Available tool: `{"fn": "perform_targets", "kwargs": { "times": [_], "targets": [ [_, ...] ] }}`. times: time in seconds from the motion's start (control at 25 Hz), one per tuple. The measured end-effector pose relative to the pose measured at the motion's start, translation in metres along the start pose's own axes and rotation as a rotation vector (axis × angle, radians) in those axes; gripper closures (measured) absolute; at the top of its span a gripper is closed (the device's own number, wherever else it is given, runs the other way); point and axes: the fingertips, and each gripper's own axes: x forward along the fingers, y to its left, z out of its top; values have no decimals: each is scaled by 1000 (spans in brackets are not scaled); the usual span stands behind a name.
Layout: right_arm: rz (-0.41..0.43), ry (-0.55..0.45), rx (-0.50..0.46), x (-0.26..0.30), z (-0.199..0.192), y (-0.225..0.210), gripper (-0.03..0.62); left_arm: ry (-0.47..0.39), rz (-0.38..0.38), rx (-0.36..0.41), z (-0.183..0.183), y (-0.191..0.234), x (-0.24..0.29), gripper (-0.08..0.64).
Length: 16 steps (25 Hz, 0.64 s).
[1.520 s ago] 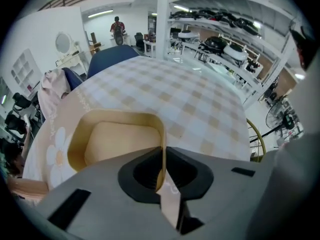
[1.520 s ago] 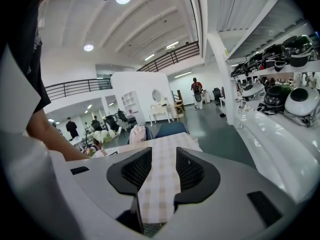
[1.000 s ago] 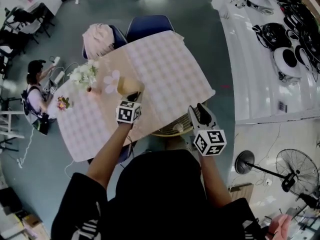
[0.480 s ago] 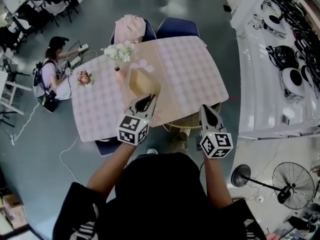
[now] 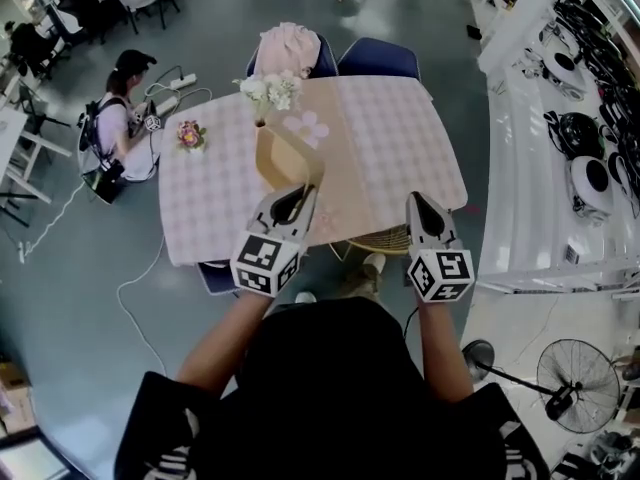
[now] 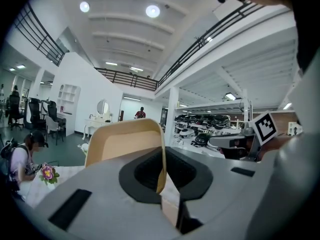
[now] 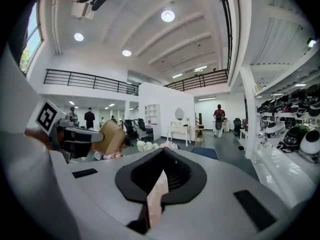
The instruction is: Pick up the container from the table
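A beige open-topped container [image 5: 285,158] hangs in the air above the checked table [image 5: 390,138], tilted. My left gripper [image 5: 293,200] is shut on its near wall. In the left gripper view the thin wall of the container [image 6: 125,144] runs between the two pads of the left gripper [image 6: 161,171]. My right gripper [image 5: 420,208] is at the right, over the table's near edge, shut with nothing in it. In the right gripper view the jaws of the right gripper [image 7: 159,176] meet, and the container [image 7: 110,136] shows at the left.
On the table stand a vase of white flowers [image 5: 268,93] and a small flower bunch [image 5: 190,135]. Blue chairs [image 5: 378,58] stand at the far side. A person [image 5: 120,118] sits on the floor at left. White shelves with helmets [image 5: 590,168] run along the right.
My left gripper has lifted the container up off the table and toward me. My right gripper has risen too, and its jaws have gone from open to shut.
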Motion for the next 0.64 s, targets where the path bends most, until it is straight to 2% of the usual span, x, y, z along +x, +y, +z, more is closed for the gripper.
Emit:
{"fn": "perform_targets", "kwargs": {
  "times": [0.12,0.28,0.64],
  "targets": [
    [14,-4,-9,4,6,0,594,-5,6,-11,3,-1,-1,545],
    [21,1,-8,7,5,-9,594,-12,-16,-82,9,-10,7,545],
    [33,23,-19,19,10,-40,594,-16,-15,-67,24,-21,56,545]
  ]
}}
